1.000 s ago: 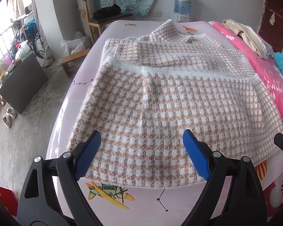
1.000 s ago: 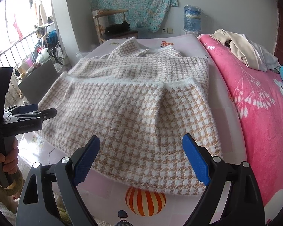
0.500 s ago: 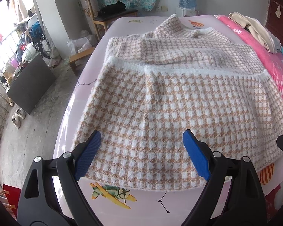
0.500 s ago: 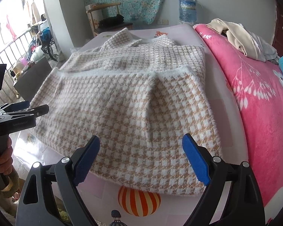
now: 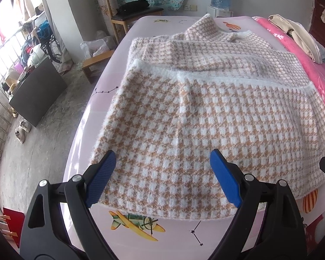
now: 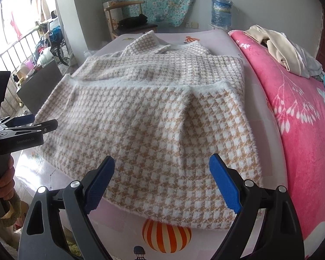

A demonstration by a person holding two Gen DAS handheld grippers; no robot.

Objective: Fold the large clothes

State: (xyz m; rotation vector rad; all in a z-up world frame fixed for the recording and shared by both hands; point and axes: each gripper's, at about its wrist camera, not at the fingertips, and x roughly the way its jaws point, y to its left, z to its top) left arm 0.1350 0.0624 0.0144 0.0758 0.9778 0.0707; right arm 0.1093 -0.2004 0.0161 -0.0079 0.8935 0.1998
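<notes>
fuzzy tan-and-white houndstooth knit is seen spread across the bed: a large sweater [image 5: 216, 112], already folded once, with its white-trimmed hem laid over the upper body and a sleeve lying across below the collar. the sweater is laid flat on a pale pink sheet [image 5: 140, 236] printed with aeroplanes and striped balloons, its near fold close to the near edge of the bed and its left side close to the left edge. a bright pink blanket [image 6: 296, 112] is laid just beside the sweater on the right, and a heap of beige clothes [image 6: 277, 47] is piled on it near the far right corner.

the left gripper [image 5: 162, 173] is held above the near left part of the sweater, its blue pads wide apart and nothing gripped. the right gripper [image 6: 162, 177] is held above the near right part, likewise spread wide and empty. a hand [image 6: 2, 179] is seen at the left edge of the right wrist view, wrapped around the other gripper's handle.
</notes>
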